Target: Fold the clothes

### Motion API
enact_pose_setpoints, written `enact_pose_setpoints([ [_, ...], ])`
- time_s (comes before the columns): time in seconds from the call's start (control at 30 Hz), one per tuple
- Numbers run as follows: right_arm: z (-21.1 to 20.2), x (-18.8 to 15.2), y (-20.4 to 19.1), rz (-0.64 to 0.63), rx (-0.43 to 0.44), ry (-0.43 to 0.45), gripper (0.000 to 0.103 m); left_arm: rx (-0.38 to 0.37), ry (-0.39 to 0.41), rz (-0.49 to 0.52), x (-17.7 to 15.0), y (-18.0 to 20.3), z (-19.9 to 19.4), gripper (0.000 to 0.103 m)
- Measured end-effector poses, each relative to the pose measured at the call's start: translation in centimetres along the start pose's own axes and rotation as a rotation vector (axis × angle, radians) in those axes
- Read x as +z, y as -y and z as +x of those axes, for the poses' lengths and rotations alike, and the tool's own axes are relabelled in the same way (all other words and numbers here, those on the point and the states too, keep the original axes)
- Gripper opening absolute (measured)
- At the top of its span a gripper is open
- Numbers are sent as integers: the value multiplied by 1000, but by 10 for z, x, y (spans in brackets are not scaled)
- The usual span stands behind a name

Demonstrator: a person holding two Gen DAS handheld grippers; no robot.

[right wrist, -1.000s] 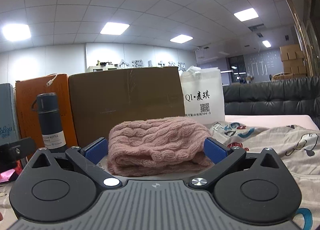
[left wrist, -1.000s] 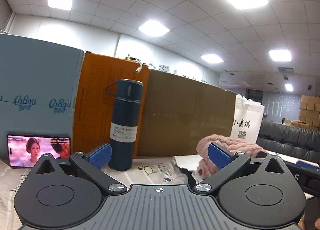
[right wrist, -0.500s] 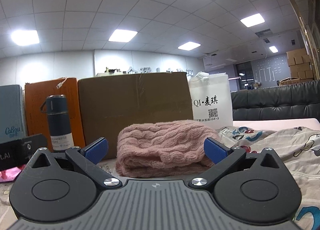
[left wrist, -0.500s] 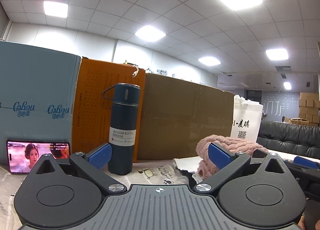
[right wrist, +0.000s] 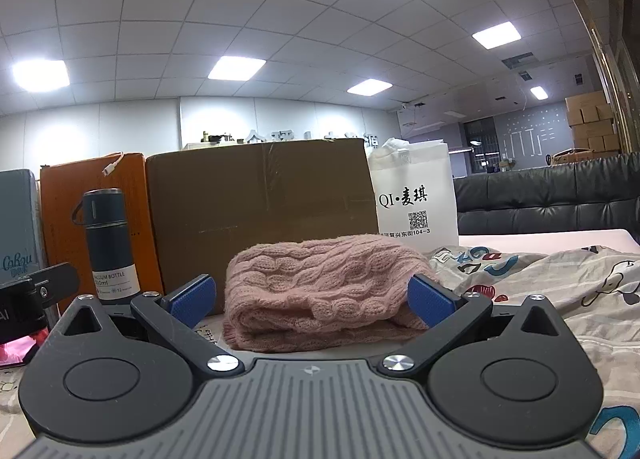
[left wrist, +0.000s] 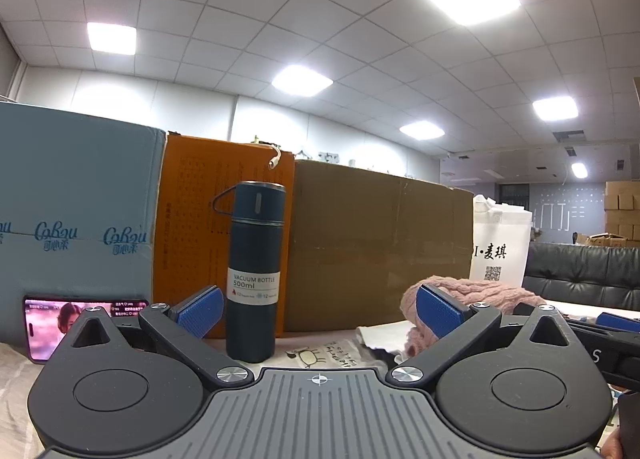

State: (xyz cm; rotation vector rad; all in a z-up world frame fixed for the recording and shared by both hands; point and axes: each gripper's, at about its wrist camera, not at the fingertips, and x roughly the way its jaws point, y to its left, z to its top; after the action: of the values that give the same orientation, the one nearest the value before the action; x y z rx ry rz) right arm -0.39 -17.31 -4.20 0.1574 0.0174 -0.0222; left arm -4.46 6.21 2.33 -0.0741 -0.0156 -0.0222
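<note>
The right gripper (right wrist: 310, 301) gapes wide before a folded pink cable-knit sweater (right wrist: 320, 291) lying on a cartoon-printed sheet (right wrist: 560, 291), blue pads (right wrist: 192, 299) empty.

Dark blue vacuum bottle (left wrist: 255, 279) upright before orange box (left wrist: 192, 235); brown carton (left wrist: 376, 247), white bag (left wrist: 500, 247), lit phone (left wrist: 60, 323) against blue box (left wrist: 72, 215).

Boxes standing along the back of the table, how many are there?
3, side by side: a grey-blue cardboard box on the left, an orange cardboard box in the middle, a brown cardboard box on the right. Others may be hidden.
</note>
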Motion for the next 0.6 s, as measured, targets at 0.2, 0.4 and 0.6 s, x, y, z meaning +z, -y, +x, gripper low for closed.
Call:
enact_pose_setpoints([
  [0.2,1,0,1,0,3,-4,103,3,-2,-7,1,-2,0,103],
  [0.4,0,0,0,0,3,1,103,6,3,-4,1,-2,-3,103],
  [0.6,0,0,0,2,2,0,103,12,6,-4,1,-2,-4,103],
])
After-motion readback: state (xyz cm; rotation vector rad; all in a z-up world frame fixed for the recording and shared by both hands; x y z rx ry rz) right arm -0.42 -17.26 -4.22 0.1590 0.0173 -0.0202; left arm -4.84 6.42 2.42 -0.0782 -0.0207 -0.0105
